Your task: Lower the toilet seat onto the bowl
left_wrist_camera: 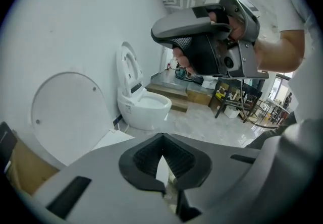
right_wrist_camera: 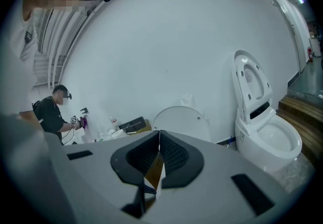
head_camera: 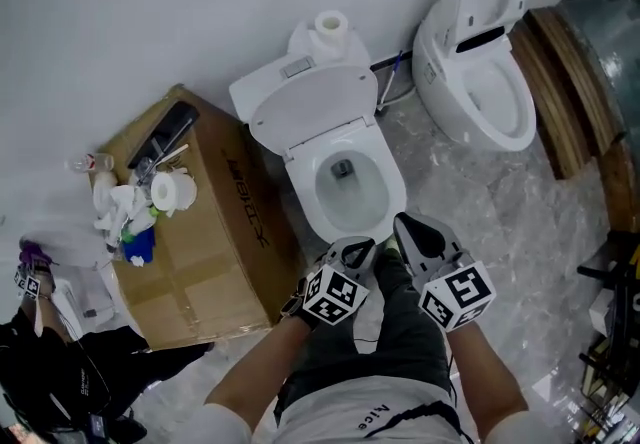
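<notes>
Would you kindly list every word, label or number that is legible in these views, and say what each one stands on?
"Ace", seen upside down and a little soft: on the hem of the person's white shirt.
Dark print on the side of the cardboard box: turned sideways, too blurred to read.
Small pale print on the black fabric at lower left: too small to read.

Cardboard box (head_camera: 200, 242) with clutter (head_camera: 140, 202) on top: hard against the toilet bowl (head_camera: 392, 194) at 9 o'clock, seemingly no gap to pass through. Raised lid (head_camera: 310, 107) and cistern (head_camera: 265, 84): close off 12 o'clock. Open floor (head_camera: 445, 182): clear passage at 3 o'clock, bounded by the second toilet (head_camera: 480, 82) at 1 o'clock and the wooden platform (head_camera: 570, 92) beyond it.
</notes>
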Motion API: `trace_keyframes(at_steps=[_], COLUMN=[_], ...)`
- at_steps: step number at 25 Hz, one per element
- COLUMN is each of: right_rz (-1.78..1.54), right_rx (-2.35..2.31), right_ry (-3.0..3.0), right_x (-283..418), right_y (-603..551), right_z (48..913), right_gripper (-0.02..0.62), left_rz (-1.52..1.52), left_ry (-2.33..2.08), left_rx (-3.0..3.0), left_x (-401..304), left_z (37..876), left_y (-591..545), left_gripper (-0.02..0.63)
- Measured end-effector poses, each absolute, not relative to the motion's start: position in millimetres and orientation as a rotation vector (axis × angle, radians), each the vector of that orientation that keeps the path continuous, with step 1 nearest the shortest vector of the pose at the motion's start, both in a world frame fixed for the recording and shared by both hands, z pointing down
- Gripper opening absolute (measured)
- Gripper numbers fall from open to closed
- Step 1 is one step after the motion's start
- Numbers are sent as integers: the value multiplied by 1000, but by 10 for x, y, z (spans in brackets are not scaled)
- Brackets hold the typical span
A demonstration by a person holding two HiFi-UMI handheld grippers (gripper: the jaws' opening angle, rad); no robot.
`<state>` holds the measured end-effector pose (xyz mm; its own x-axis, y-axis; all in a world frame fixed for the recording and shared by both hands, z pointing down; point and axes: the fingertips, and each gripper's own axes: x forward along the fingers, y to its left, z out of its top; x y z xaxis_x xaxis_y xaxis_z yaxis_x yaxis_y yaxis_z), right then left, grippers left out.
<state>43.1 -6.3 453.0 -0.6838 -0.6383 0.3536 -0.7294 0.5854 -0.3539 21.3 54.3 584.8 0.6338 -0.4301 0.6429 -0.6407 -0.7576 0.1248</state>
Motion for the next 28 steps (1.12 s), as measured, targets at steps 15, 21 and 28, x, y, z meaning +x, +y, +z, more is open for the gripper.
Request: trace_keyframes(at_steps=[15,21,28], right_rz=[545,470,366], right_rx=[1143,1171,1171], right_ry=[-2660,-2672,-2718], right_x=[226,139,17], right_y=[97,106,105], right_z=[3648,3269,2790], right_gripper=[17,17,17], left_rz=[622,459,305], left_ry=[-1056,-1203,-1291], left_rx=[2581,2551,2575], left_x=[-7,-288,-488], left_z=[4183,3464,2736], left_y=[363,287,293], left_gripper=[11,11,11])
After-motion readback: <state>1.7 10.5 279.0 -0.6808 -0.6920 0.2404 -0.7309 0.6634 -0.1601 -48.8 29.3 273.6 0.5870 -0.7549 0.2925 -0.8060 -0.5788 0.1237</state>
